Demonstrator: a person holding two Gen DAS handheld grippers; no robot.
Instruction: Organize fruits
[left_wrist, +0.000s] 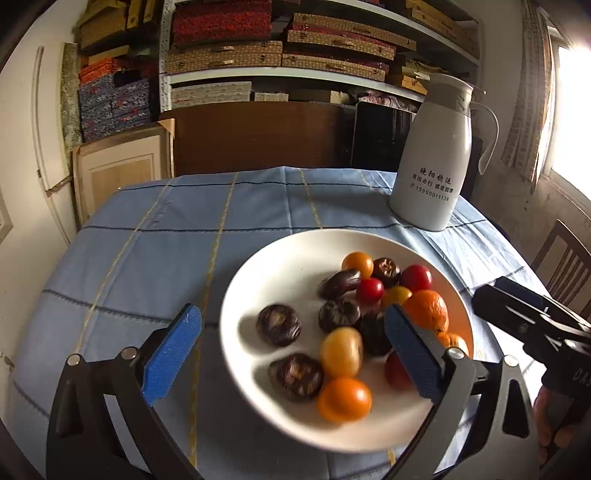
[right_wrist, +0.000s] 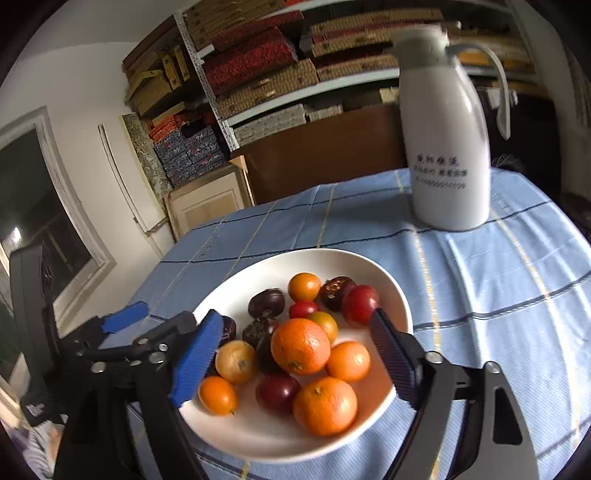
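Behind the table, metal shelving (left_wrist: 258, 79) runs along the back wall, packed with flat woven and patterned boxes (left_wrist: 221, 55). Beneath it stands a dark brown wooden cabinet (left_wrist: 255, 133), and a pale wooden panel (left_wrist: 122, 173) leans beside it, against the white wall (left_wrist: 22, 122). The table wears a light blue checked tablecloth (left_wrist: 155, 251). Off to the right, bright daylight pours through a window (left_wrist: 572, 110) with a curtain (left_wrist: 528, 92) hanging beside it. A dark wooden chair (left_wrist: 565, 262) sits close to the table's right edge.
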